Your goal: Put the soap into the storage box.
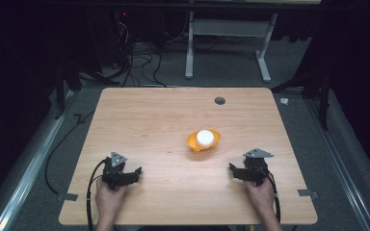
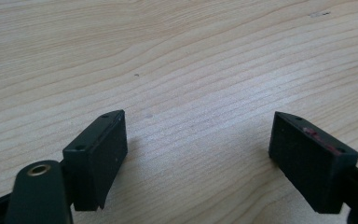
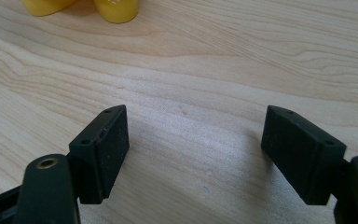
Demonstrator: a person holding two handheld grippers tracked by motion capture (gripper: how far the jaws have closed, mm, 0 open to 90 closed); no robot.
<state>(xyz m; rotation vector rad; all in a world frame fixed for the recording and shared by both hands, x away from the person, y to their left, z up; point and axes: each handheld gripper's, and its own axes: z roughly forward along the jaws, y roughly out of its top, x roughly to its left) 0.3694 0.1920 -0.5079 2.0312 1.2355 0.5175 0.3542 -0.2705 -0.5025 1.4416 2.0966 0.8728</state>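
One orange bowl [image 1: 204, 143] with one white ball [image 1: 204, 137] in it sits right of the worktop's [image 1: 164, 120] middle, long axis running left to right. The left tool [image 1: 136, 172] and right tool [image 1: 231, 168] both rest near the front edge, jaws wide apart, gripping nothing.

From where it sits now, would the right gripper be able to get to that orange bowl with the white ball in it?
Probably yes. The right gripper rests open on the table, and bare wood lies between it and the orange bowl holding the white ball.
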